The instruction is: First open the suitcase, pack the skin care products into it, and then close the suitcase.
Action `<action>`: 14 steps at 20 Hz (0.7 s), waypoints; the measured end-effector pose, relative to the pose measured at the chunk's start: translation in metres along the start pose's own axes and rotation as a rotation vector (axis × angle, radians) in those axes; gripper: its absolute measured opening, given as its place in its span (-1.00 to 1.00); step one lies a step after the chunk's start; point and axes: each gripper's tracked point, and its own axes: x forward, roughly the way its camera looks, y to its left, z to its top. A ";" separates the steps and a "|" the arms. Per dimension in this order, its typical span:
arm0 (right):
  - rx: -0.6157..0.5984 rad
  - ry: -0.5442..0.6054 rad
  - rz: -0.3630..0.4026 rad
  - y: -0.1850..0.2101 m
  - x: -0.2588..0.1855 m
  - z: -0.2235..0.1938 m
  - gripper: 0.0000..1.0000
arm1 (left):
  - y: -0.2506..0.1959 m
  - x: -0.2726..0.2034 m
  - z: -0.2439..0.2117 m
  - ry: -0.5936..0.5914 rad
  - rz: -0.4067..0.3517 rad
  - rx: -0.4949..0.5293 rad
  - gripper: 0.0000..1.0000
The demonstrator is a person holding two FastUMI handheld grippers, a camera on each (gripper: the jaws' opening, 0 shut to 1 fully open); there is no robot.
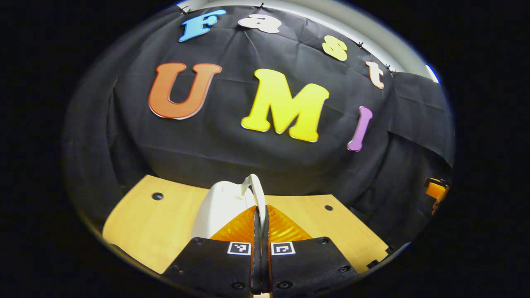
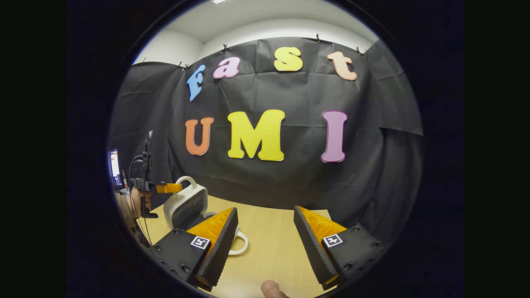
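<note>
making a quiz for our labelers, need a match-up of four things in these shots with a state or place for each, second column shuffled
1. left gripper
2. right gripper
3. white plastic suitcase lid
4. light wooden table

a. standing raised
b. fingers wide apart, holding nothing
c. under the suitcase
d. shut on the lid's white handle

Pairs: 1-d, 2-b, 3-a, 4-c

My left gripper (image 1: pixel 261 225) has its fingers (image 1: pixel 238 227) pressed together at 6 o'clock, pinching the thin handle of the white hard-shell suitcase (image 1: pixel 221 207), which rises just ahead of them. The light wooden worktop (image 1: pixel 153 223) spreads from 8 to 4 o'clock beneath it.
</note>
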 end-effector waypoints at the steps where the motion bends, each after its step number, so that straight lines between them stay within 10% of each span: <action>1: 0.000 0.003 0.003 -0.004 -0.001 -0.001 0.60 | -0.016 0.008 -0.009 0.020 -0.008 0.020 -0.94; 14: 0.067 0.054 -0.050 -0.078 -0.020 -0.023 0.56 | -0.113 0.082 -0.168 0.405 -0.049 0.246 -0.92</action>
